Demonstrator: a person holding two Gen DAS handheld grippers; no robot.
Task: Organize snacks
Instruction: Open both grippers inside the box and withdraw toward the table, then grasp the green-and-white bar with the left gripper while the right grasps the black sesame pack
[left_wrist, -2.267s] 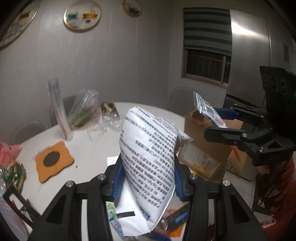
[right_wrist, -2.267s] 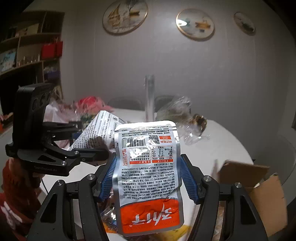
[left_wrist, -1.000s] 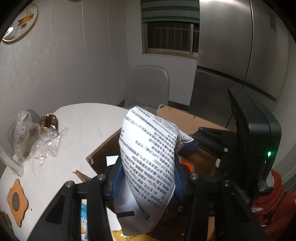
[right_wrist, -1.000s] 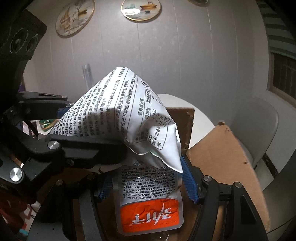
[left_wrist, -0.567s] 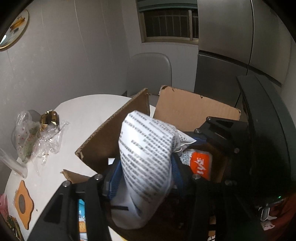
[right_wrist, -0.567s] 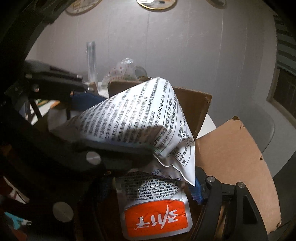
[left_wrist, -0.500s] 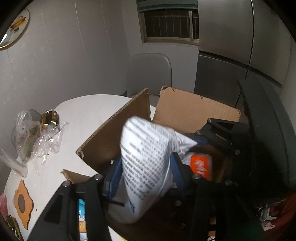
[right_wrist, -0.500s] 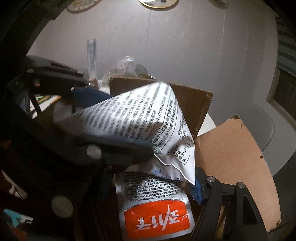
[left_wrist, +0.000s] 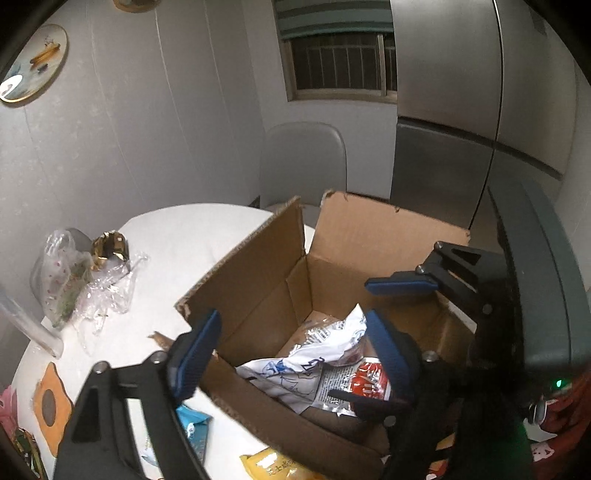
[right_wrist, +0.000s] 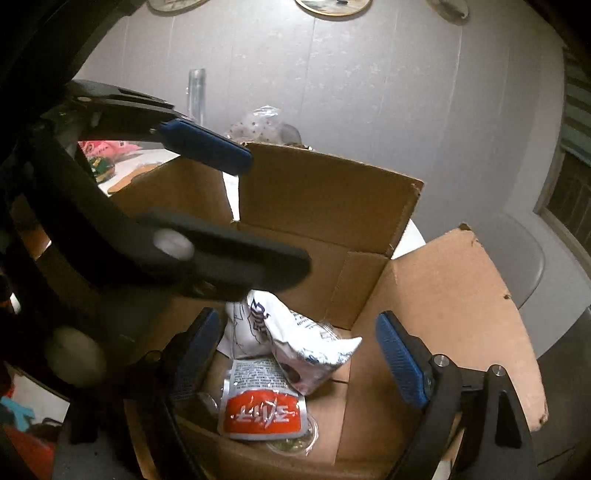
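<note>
An open cardboard box (left_wrist: 373, 236) (right_wrist: 325, 199) stands at the table's edge. A white printed snack bag (left_wrist: 306, 362) (right_wrist: 295, 343) and a silver pouch with an orange label (left_wrist: 365, 384) (right_wrist: 264, 411) lie inside it. My left gripper (left_wrist: 291, 339) is open and empty, its fingers spread above the box's near wall. My right gripper (right_wrist: 295, 354) is open and empty over the box, above both packs. The right gripper's blue fingers (left_wrist: 400, 286) show in the left wrist view, and the left gripper's arm crosses the right wrist view.
On the white round table (left_wrist: 192, 240) lie clear plastic bags (left_wrist: 85, 280), an orange coaster (left_wrist: 50, 400), a blue packet (left_wrist: 192, 424) and a yellow packet (left_wrist: 277, 465). A grey chair (left_wrist: 303, 162) and a steel fridge (left_wrist: 461, 110) stand behind the box.
Both grippers carried their packs over the box, then opened. The white bag and the orange-label pouch have dropped into the box.
</note>
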